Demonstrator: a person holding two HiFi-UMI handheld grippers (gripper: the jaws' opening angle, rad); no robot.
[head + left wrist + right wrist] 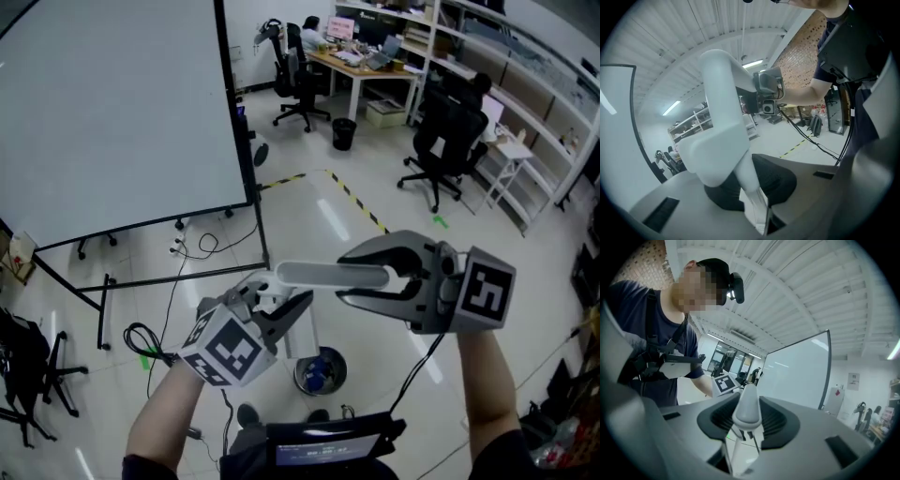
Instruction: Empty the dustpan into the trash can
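Observation:
A white dustpan is held up between both grippers, and its long handle (328,275) lies level in the head view. My right gripper (361,275) is shut on that handle, whose rounded end (749,406) stands between the dark pads (780,420) in the right gripper view. My left gripper (286,314) is shut on the dustpan's lower white part (302,339), which in the left gripper view rises as a thick white piece (722,122) clamped between the pads (776,180). A small round trash can (321,371) with blue contents stands on the floor right below the grippers.
A large whiteboard on wheels (112,112) fills the upper left, with cables (187,248) on the floor by its feet. Yellow-black tape (356,202) crosses the floor ahead. Office chairs (441,131) and desks (361,66) stand at the back, shelves along the right wall.

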